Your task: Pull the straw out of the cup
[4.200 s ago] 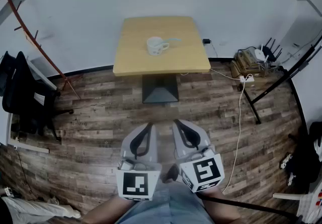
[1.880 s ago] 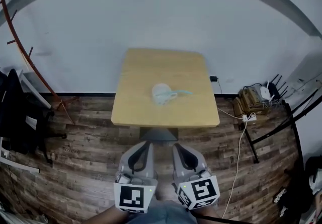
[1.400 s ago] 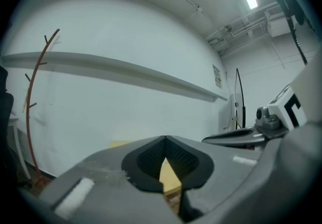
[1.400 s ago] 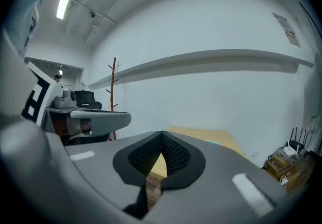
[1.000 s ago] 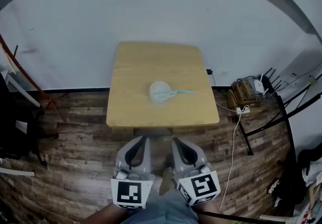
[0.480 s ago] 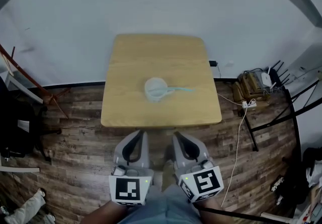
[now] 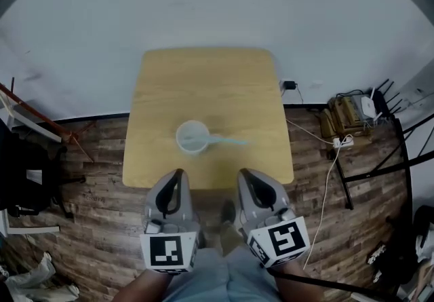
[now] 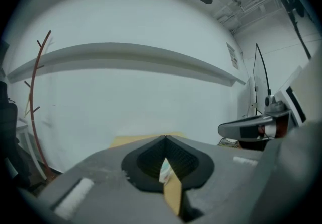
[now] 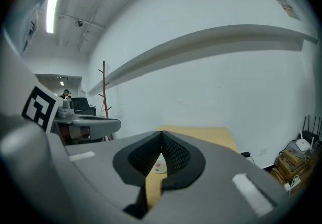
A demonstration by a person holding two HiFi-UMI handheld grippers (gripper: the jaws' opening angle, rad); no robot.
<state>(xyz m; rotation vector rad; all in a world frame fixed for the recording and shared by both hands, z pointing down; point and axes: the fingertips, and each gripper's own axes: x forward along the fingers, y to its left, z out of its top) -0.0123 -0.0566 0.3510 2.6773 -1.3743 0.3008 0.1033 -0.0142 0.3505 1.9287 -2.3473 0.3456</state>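
Observation:
A white cup point(image 7: 192, 136) stands on the wooden table point(image 7: 203, 83), nearer its front edge. A light blue straw point(image 7: 229, 140) sticks out of it, leaning to the right. My left gripper point(image 7: 178, 173) is shut and empty, its tips at the table's front edge just below the cup. My right gripper point(image 7: 243, 173) is shut and empty too, right of the cup and below the straw's free end. In the left gripper view the cup point(image 8: 165, 170) shows through the gap under the closed tips point(image 8: 165, 138). The right gripper view shows the cup point(image 9: 160, 165) the same way.
A white wall runs behind the table. A reddish coat stand point(image 7: 30, 109) and a dark chair point(image 7: 24, 182) are on the left. On the right are boxes with a router point(image 7: 352, 109), a power strip with cables point(image 7: 341, 142) and black metal legs point(image 7: 397, 165).
The table and cup have come closer and lower in the head view. Both grippers, still shut, have advanced from over the floor to the table's front edge.

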